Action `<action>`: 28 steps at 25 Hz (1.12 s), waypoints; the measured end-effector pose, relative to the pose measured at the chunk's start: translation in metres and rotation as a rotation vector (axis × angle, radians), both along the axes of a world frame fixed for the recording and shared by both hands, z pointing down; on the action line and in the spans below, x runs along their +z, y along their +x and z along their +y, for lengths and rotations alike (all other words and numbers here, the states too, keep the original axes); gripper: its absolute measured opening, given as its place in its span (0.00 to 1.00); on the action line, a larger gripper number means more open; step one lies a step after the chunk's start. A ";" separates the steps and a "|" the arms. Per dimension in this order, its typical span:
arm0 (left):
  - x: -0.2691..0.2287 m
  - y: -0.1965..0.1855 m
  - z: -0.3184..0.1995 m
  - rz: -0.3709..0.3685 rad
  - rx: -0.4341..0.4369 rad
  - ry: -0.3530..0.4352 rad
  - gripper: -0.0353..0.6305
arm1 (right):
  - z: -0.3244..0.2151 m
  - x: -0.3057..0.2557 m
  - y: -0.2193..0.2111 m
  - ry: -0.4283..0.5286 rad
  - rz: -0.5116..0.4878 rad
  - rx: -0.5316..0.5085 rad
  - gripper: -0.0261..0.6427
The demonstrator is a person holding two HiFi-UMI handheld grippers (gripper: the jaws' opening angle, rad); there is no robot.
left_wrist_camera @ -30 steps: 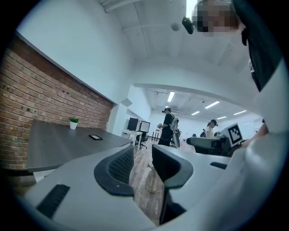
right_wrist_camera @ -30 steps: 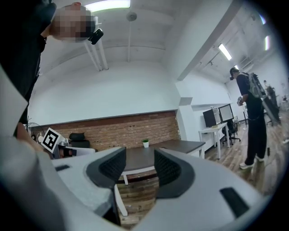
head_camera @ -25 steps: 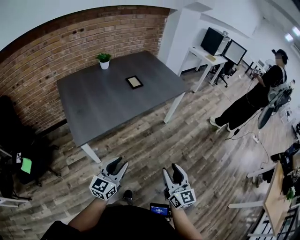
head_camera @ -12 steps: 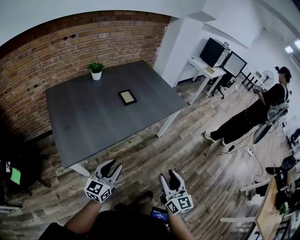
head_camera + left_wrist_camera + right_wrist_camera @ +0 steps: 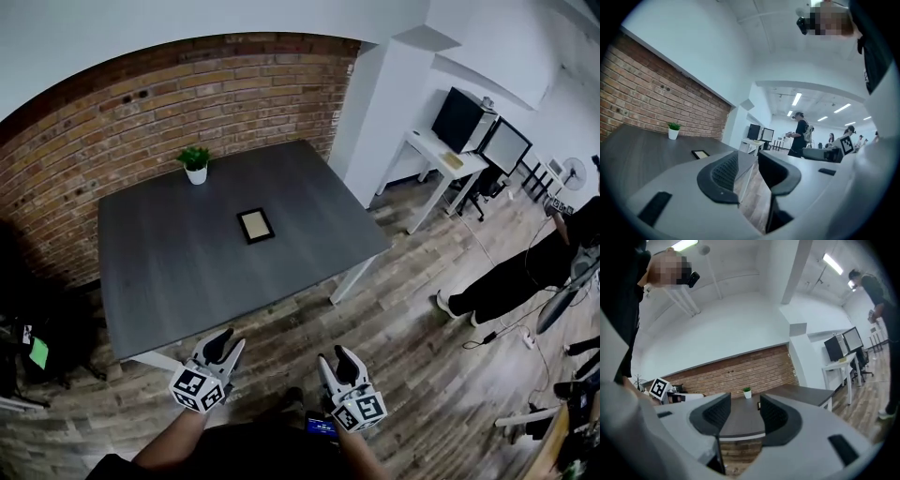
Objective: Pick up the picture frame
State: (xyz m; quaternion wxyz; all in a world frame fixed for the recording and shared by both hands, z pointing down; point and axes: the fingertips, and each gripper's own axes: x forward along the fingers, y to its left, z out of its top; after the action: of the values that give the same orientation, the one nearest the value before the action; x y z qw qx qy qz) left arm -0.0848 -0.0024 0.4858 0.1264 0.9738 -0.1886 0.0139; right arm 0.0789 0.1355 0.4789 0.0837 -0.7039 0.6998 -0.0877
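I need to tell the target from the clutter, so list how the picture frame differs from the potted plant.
The picture frame lies flat; the potted plant stands upright. The picture frame is a dark-edged rectangle with a pale centre; the potted plant is green leaves in a white pot. The picture frame sits near the middle of the table; the potted plant sits by the brick wall. Both rest on the same dark table.

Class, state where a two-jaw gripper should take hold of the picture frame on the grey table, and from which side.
Likely from above: the picture frame lies flat on the table, so only its thin outer edges are exposed. Close the jaws across the two long edges, its narrower span, near their middle for balance.
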 end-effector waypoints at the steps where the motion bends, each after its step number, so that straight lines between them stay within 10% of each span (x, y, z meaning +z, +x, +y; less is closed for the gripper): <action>1: -0.004 0.014 -0.005 -0.003 -0.018 0.005 0.23 | -0.007 -0.004 0.015 0.002 -0.003 -0.029 0.33; 12: -0.022 0.117 -0.049 -0.004 -0.186 0.019 0.23 | -0.072 -0.025 0.144 0.078 -0.093 -0.233 0.33; 28: -0.013 0.133 -0.157 0.017 -0.310 -0.019 0.23 | -0.203 -0.044 0.157 0.108 -0.053 -0.501 0.33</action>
State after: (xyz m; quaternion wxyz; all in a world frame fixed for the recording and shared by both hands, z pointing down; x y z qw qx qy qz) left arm 0.0483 -0.1591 0.4724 0.1377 0.9318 -0.3355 -0.0122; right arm 0.2362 -0.0677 0.4345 0.1151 -0.5005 0.8536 -0.0868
